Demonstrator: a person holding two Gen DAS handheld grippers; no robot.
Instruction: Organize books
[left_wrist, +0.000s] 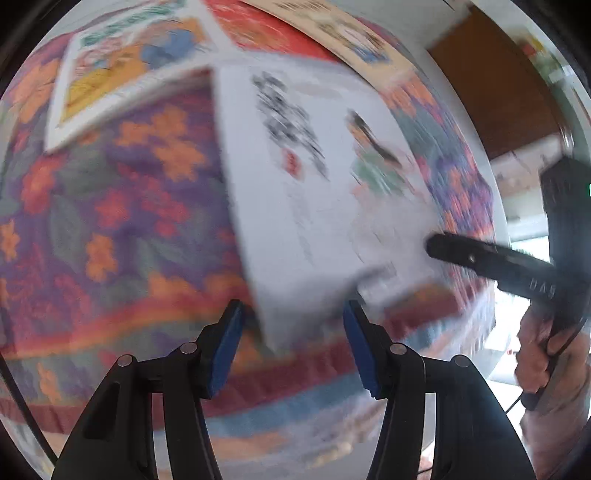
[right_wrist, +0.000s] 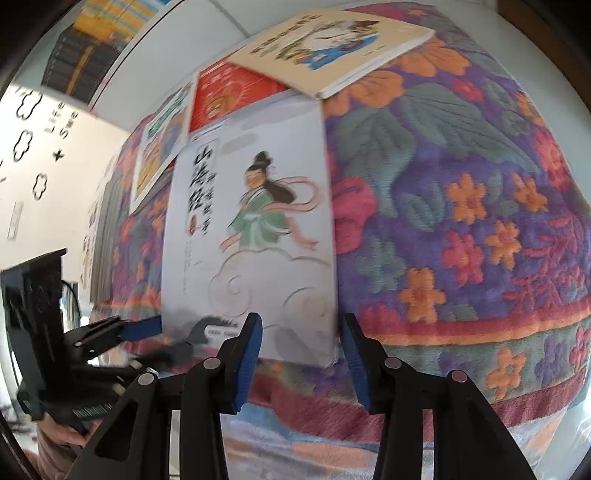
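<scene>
A white book (left_wrist: 314, 192) (right_wrist: 258, 229) with a drawn figure in green lies on a flowered blanket (left_wrist: 122, 206) (right_wrist: 461, 206). Its near corner sits between the blue pads of my left gripper (left_wrist: 293, 314), which stands open. In the right wrist view my left gripper (right_wrist: 177, 330) straddles the book's lower left edge. My right gripper (right_wrist: 301, 332) is open too, with the book's lower right corner between its pads. One of its fingers (left_wrist: 480, 258) rests at the book's right edge. The left wrist view is blurred.
Three more books lie past the white one: a yellow and green cartoon book (left_wrist: 122, 62) (right_wrist: 162, 147), a red book (left_wrist: 266, 26) (right_wrist: 229, 92) and a cream book (left_wrist: 343, 29) (right_wrist: 325, 44). The cream book overlaps the red one. A hand (left_wrist: 546, 354) holds the right gripper.
</scene>
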